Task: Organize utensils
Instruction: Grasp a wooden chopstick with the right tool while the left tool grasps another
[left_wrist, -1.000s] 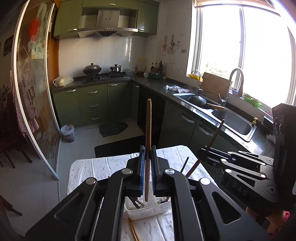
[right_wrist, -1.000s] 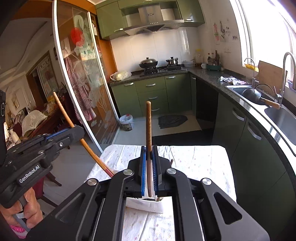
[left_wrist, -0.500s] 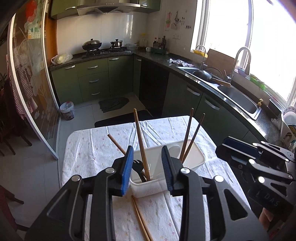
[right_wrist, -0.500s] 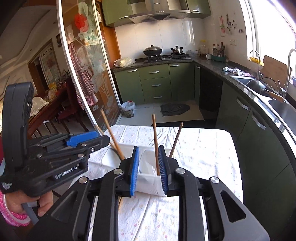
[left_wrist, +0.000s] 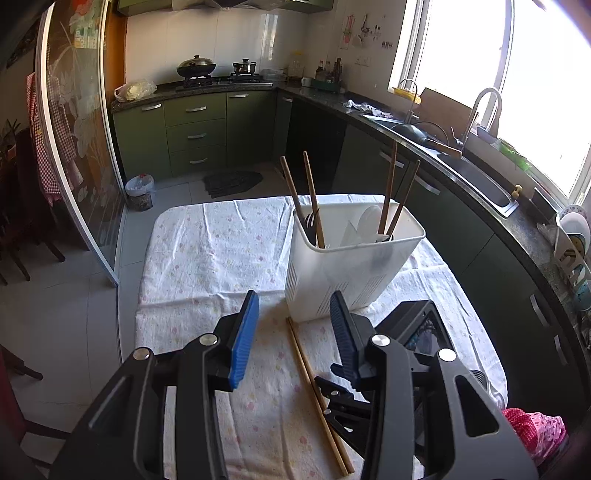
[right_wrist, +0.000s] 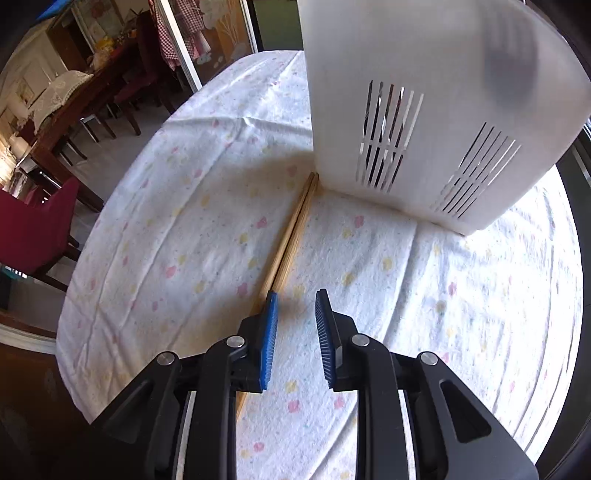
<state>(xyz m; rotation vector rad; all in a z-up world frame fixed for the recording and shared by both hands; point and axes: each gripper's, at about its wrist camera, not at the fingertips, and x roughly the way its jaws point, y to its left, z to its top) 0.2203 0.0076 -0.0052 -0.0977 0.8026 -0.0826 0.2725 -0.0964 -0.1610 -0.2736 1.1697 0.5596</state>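
Both hand-held grippers had let go and dropped back, jaws wide, empty. Right hand-held gripper hovered low; chopsticks lay ahead-left on the worktop, touching the caddy. Light, stiff, slippery: pinch mid-length.

left view high, right view low; both face caddy.

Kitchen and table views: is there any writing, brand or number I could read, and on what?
Nothing is readable in either view.
Wall papers by the window: too small to read.
Bottles on the counter: labels too small.
Sticker on the glass door: blurred.
White utensil holder: no writing shows.
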